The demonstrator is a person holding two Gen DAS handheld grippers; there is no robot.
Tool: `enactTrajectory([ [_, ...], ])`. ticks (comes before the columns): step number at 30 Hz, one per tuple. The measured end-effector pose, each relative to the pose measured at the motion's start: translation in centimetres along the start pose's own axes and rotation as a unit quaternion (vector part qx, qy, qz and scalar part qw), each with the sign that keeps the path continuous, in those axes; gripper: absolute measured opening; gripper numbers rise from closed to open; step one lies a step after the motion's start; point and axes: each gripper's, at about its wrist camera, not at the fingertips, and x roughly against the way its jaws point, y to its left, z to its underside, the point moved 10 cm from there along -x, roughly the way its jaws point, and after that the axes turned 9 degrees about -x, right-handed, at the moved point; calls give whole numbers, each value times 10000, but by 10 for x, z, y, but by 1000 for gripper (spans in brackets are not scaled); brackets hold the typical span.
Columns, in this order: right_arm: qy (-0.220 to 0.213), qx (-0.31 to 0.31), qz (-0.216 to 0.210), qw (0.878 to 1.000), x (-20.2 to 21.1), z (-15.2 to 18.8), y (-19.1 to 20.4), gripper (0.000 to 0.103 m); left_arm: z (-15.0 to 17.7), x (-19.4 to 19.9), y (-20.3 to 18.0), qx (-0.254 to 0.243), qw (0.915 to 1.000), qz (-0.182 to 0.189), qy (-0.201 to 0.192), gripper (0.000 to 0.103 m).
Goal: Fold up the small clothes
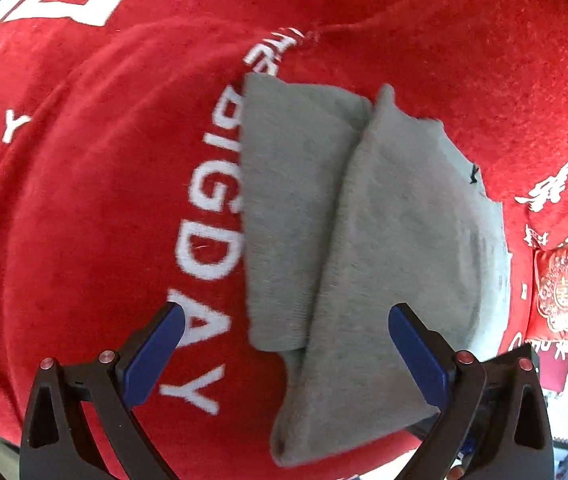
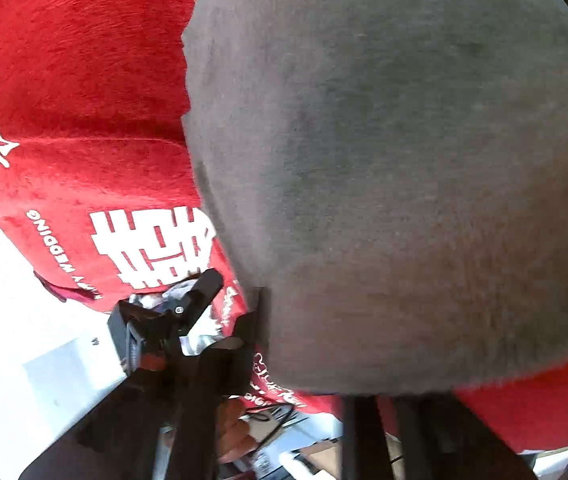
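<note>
— Where's the grey garment (image 1: 364,240)?
— On the red cloth (image 1: 84,200), folded over, its near end between the left tongs (image 1: 286,346), which gape wide and hold nothing.
— And the right tongs?
— Cannot tell (grey fabric fills that view).

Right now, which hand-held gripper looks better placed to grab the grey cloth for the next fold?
Left, probably: the left hand-held gripper is open, straddling the folded grey knit garment. The right view is smothered by grey fabric.
</note>
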Motion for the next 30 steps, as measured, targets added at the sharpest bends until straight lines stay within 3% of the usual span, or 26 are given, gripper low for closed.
enactTrajectory([
  [5,167,364,-524,9978,20,9,39,9,-5,-8,-25,-12,9986,515,123,102],
  [10,285,686,-486,9961,31,12,51,9,-24,-17,-60,10,9938,1104,147,102],
  [12,345,835,-248,9956,30,14,45,9,-34,-21,-81,-56,9916,1287,116,102],
  [15,502,1103,479,9915,26,22,23,12,-46,-28,-104,-267,9921,1223,68,102],
  [19,700,1781,1650,9676,44,27,2,14,-46,-46,-111,-528,9961,673,212,101],
  [20,689,1893,1764,9635,52,26,1,20,-45,-49,-112,-583,9963,588,230,99],
  [23,516,2194,1905,9555,84,15,11,66,-41,-55,-113,-736,9965,309,252,96],
  [24,403,2272,1931,9537,91,9,16,66,-41,-56,-113,-738,9967,250,232,94],
  [25,249,2382,1974,9506,101,1,21,66,-41,-59,-114,-744,9968,200,226,84],
  [26,46,2479,2028,9473,109,-9,28,65,-41,-61,-113,-752,9968,81,242,76],
  [27,-145,2538,2071,9447,115,-20,34,55,-42,-62,-112,-749,9969,-35,247,72],
  [28,-295,2575,2105,9426,119,-30,40,44,-43,-62,-110,-747,9969,-117,237,60],
  [29,-402,2599,2155,9404,119,-40,45,14,-43,-61,-105,-759,9966,-235,233,46],
  [30,-488,2619,2239,9375,120,-53,49,4,-42,-56,-96,-787,9961,-329,232,41],
])
